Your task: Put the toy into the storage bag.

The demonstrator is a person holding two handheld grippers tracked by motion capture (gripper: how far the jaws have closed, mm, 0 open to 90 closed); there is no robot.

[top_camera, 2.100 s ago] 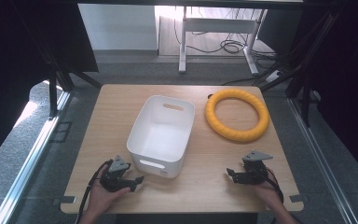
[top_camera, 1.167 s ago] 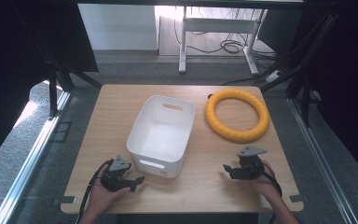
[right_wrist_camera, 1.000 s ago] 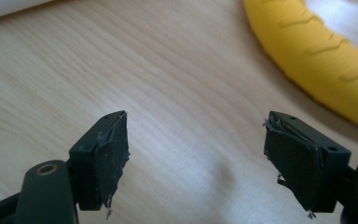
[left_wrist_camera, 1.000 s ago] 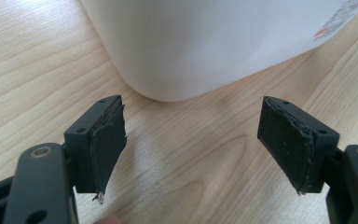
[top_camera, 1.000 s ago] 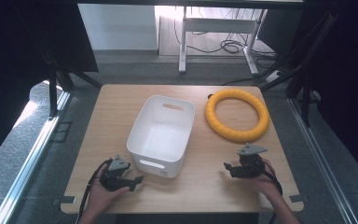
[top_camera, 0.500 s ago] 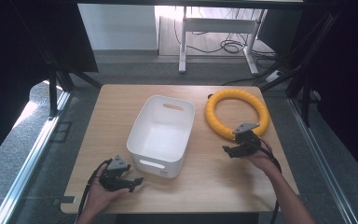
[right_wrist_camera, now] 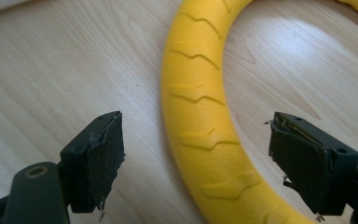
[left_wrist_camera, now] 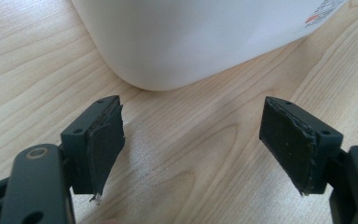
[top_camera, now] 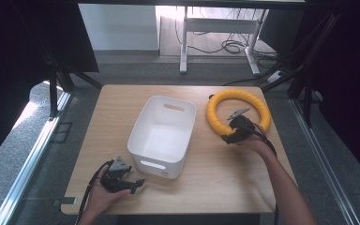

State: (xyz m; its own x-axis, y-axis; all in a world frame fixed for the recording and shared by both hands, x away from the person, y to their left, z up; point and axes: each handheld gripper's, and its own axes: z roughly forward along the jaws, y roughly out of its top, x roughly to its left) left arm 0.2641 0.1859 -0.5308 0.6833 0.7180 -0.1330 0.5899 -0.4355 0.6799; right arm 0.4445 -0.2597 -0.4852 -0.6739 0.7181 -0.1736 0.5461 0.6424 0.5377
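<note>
High view: fixed above the near edge of the worktop, facing forward and down, far enough to take in its whole top. Left gripper view: low and close behind its fingers, facing the white bin. Right gripper view: close above the yellow ring, angled down. Shared with the high view: bin, ring, wood grain.

The pale, matt wooden table top shows a fine straight grain. The smooth white plastic bin has a slight sheen, while the yellow foam-like ring looks matt, with shallow moulded chevron grooves. The black gripper pads look rubbery, dull and frayed at the edges.
</note>
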